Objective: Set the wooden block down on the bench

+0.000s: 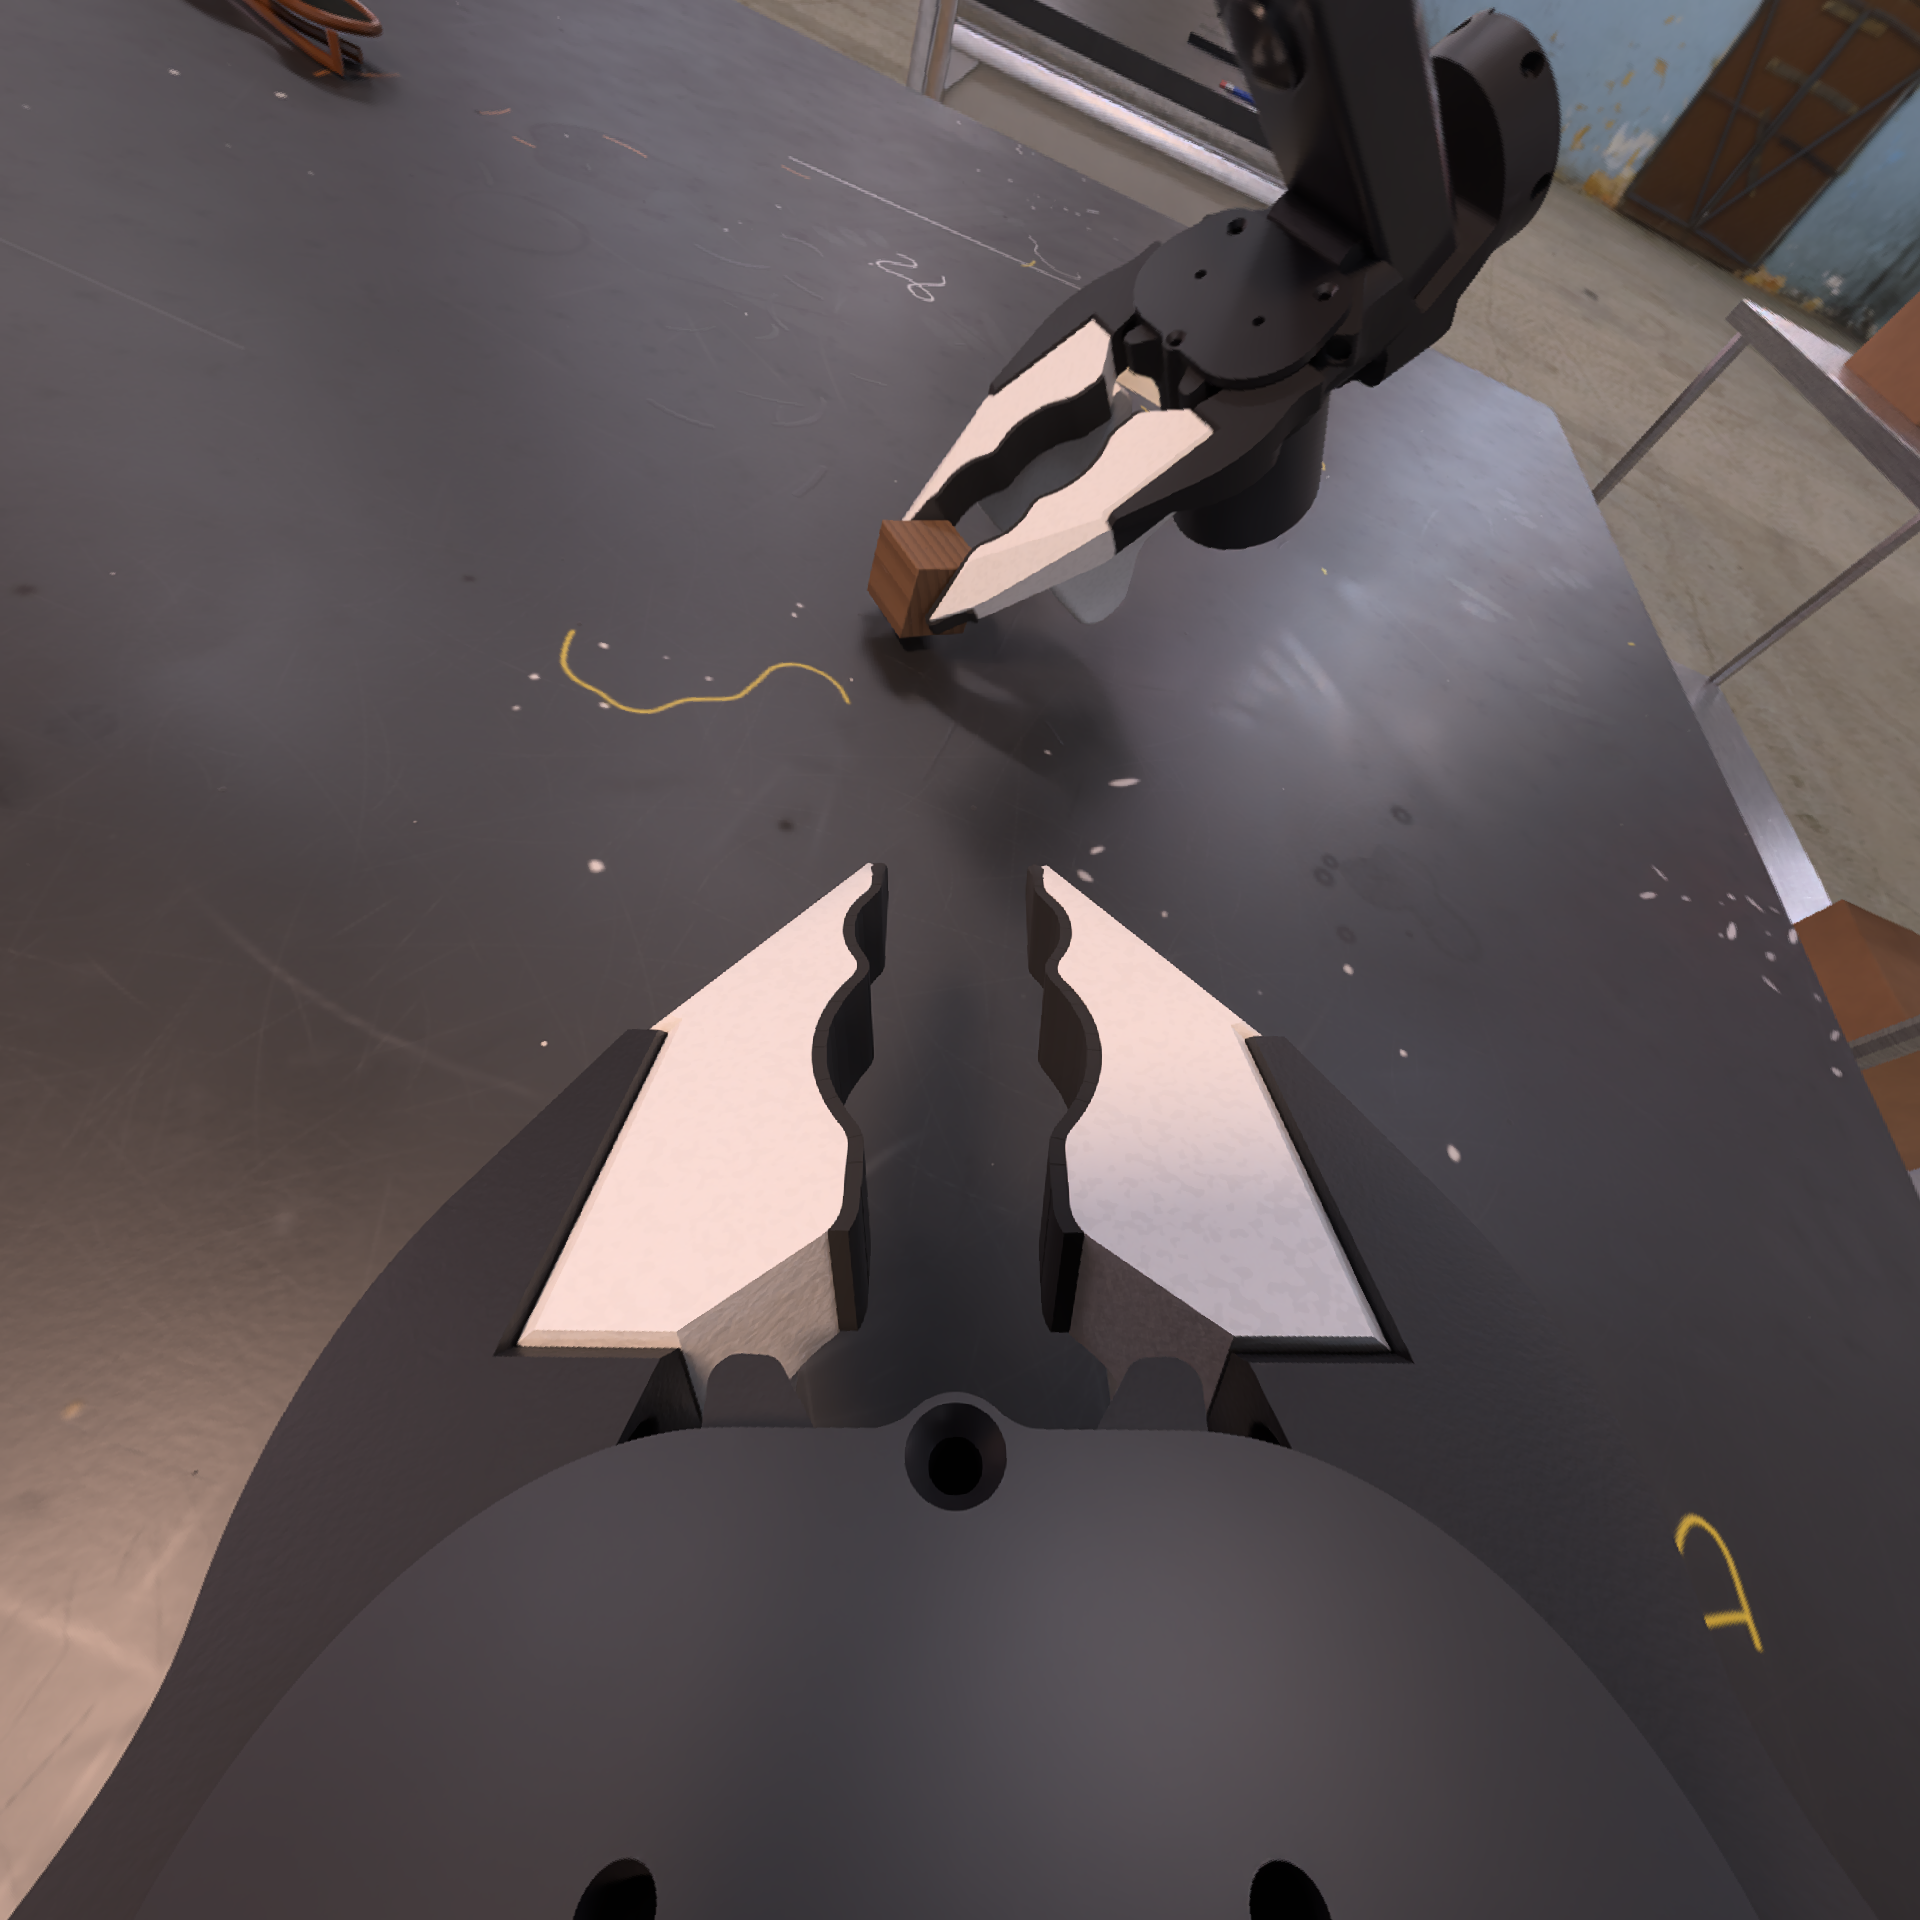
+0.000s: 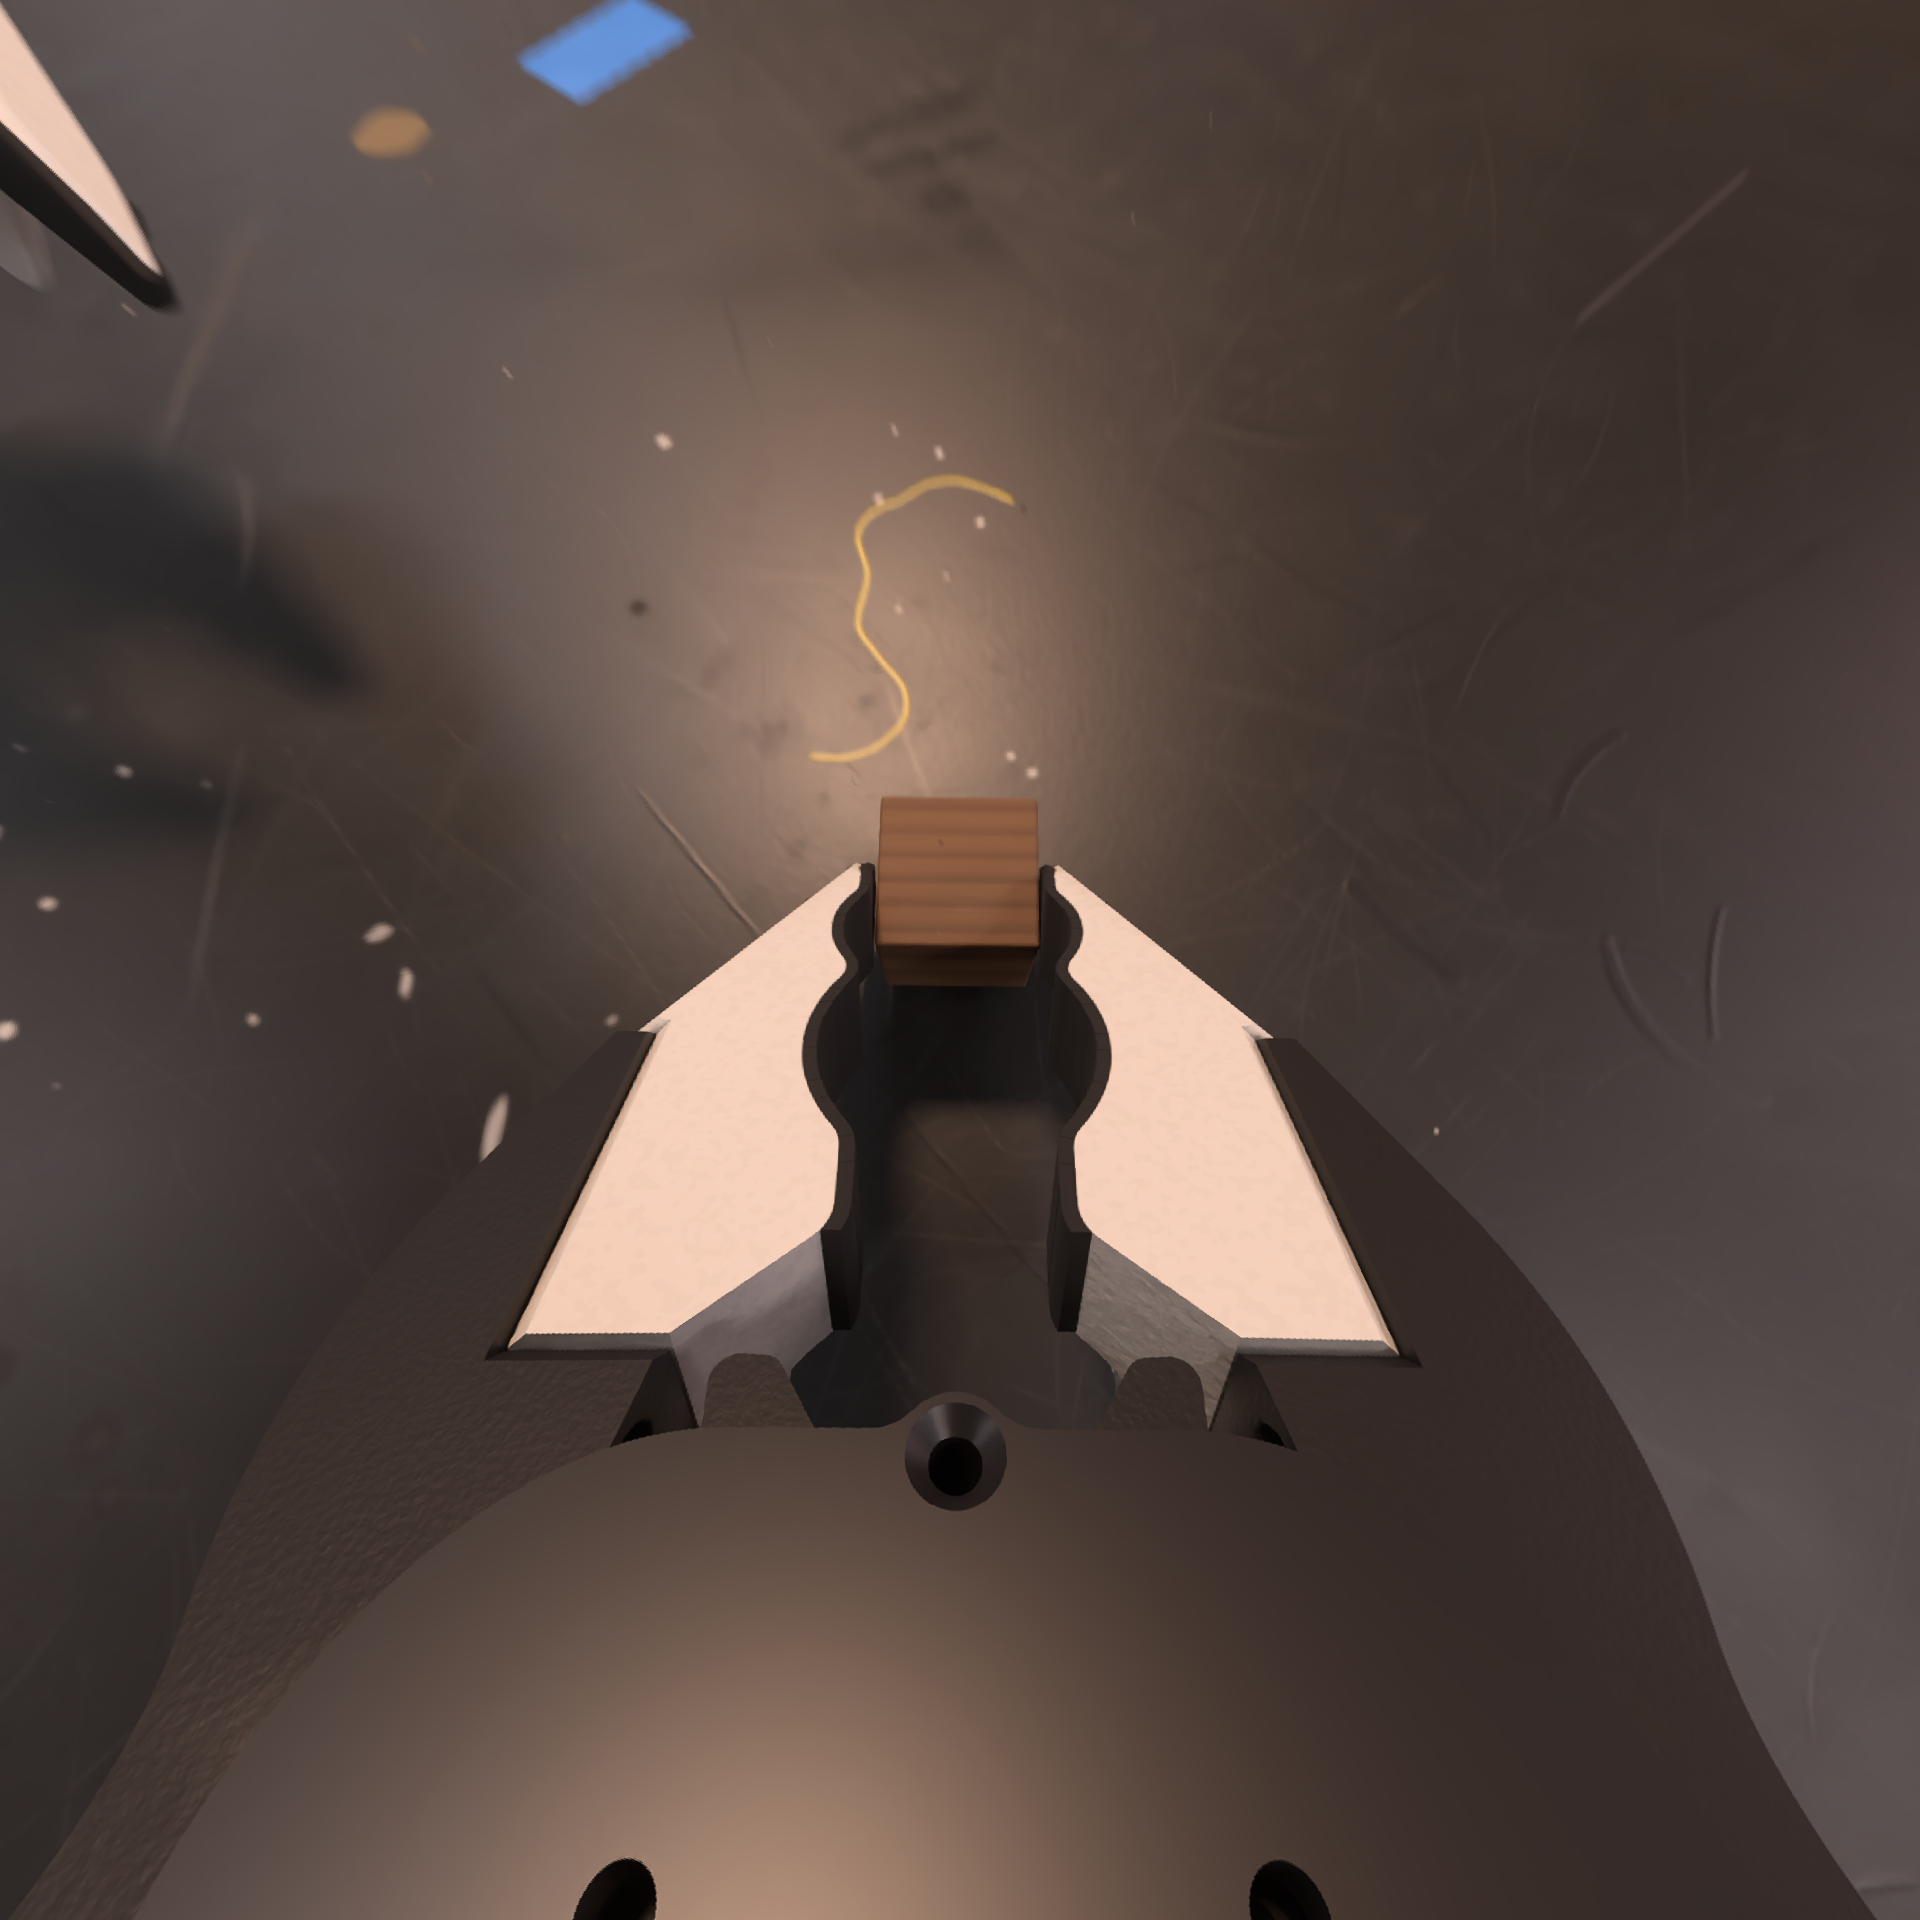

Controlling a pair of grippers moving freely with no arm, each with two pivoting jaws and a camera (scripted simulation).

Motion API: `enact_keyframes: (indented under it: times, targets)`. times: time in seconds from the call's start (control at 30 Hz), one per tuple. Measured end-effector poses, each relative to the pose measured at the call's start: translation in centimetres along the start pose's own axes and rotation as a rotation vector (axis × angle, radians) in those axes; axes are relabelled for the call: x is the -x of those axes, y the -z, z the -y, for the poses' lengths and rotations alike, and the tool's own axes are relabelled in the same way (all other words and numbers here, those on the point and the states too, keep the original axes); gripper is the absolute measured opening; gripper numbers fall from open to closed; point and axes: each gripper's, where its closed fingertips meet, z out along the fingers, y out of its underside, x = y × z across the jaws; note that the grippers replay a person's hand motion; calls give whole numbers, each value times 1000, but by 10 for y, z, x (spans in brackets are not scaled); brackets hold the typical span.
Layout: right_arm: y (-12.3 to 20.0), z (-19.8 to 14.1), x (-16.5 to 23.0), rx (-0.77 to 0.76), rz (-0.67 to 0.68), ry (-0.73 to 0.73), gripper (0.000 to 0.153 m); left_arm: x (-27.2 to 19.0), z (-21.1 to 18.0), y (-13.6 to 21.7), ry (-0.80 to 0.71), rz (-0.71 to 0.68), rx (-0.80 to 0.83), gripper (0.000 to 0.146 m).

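Observation:
A small wooden block (image 1: 912,578) is clamped between the fingertips of my right gripper (image 1: 935,569), which shows farther off in the left wrist view, tilted down over the dark bench (image 1: 416,416). The block's lower corner is at or just above the bench surface, right over its shadow; I cannot tell whether it touches. In the right wrist view the block (image 2: 958,894) sits between the tips of my right gripper (image 2: 956,878). My left gripper (image 1: 958,873) is open and empty, above the bench, nearer than the block. One of its fingers (image 2: 83,187) shows at the upper left of the right wrist view.
A thin yellow string (image 1: 707,686) lies on the bench just left of the block; it also shows in the right wrist view (image 2: 883,623). The bench's right edge (image 1: 1745,779) has metal frames (image 1: 1766,343) beyond it. A blue patch (image 2: 603,47) lies farther off.

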Motion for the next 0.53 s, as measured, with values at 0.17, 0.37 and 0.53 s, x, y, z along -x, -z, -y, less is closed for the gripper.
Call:
enact_keyframes:
  times: [0.17, 0.37, 0.53]
  targets:
    - [13, 30, 17, -172, 38, 65, 36, 5, -12, 8, -43, 26, 118, 22]
    - [6, 46, 81, -218, 260, 184, 38, -15, -24, 7, -28, -121, 181, 25]
    - [-11, 33, 120, -100, 362, 266, 40, -12, -53, -3, -100, -53, 346, 52]
